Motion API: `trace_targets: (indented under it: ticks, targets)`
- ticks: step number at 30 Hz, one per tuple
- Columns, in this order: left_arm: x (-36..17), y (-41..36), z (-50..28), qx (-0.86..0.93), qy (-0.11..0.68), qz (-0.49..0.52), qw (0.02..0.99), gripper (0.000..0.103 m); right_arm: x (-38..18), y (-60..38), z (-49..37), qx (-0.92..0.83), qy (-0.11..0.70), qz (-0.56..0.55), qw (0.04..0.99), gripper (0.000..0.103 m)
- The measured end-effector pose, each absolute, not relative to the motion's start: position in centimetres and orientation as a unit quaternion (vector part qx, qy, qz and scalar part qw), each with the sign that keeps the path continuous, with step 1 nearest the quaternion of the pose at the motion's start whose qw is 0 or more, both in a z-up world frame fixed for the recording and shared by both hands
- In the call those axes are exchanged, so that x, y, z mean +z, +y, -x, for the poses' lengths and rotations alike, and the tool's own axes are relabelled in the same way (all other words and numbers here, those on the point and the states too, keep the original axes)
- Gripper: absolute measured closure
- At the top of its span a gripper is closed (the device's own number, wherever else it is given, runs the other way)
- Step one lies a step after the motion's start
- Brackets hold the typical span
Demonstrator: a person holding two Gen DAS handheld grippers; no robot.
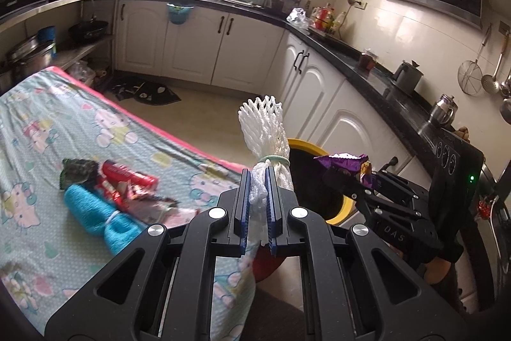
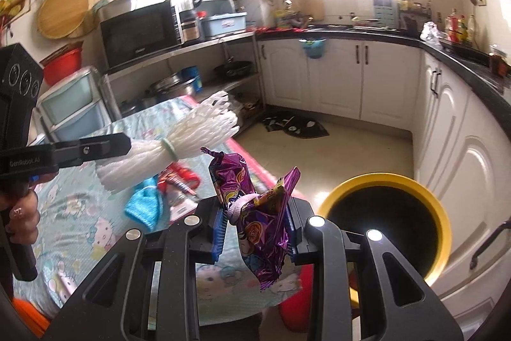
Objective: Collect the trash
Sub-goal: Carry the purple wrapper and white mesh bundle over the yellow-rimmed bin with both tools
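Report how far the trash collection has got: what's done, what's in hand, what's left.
Done: nothing visibly binned; the inside of the yellow-rimmed bin is too dark to check. In hand: the left gripper is shut on a white foam net, and the right gripper is shut on a purple wrapper, both near the bin. Left: a blue foam net, a red wrapper and a dark wrapper on the table cloth.

Both grippers: black plastic linkage arms, silver round pivot screws, blue ribbed pads [image 1: 245, 206]. Right gripper [image 1: 353, 178] body has "DAS" embossed, three round dials, green LED. Left gripper [image 2: 126, 144] is marked "GenRobot.AI". Hand [image 2: 20, 214] wears pale nail polish.
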State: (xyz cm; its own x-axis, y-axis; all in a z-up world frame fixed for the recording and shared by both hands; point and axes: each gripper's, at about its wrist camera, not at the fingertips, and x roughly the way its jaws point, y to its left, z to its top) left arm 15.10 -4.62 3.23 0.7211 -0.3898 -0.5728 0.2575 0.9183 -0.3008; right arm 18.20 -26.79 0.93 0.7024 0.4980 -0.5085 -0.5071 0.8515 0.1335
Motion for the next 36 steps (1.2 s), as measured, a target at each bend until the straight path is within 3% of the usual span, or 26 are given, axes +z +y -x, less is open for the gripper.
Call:
trace_targets:
  ticks: [20,36]
  targets:
    - [3.6,-12.0,-19.1,-0.232,0.327,0.087,0.912,0.098,1.5,-35.0,-19.8,0.182,0.258,-0.043,0.948,0.075]
    - [0.1,-16.8,-23.4,-0.255,0.368,0.085,0.890,0.098,-0.4,-39.1,-22.3,0.130,0.275,-0.058,0.951,0.075]
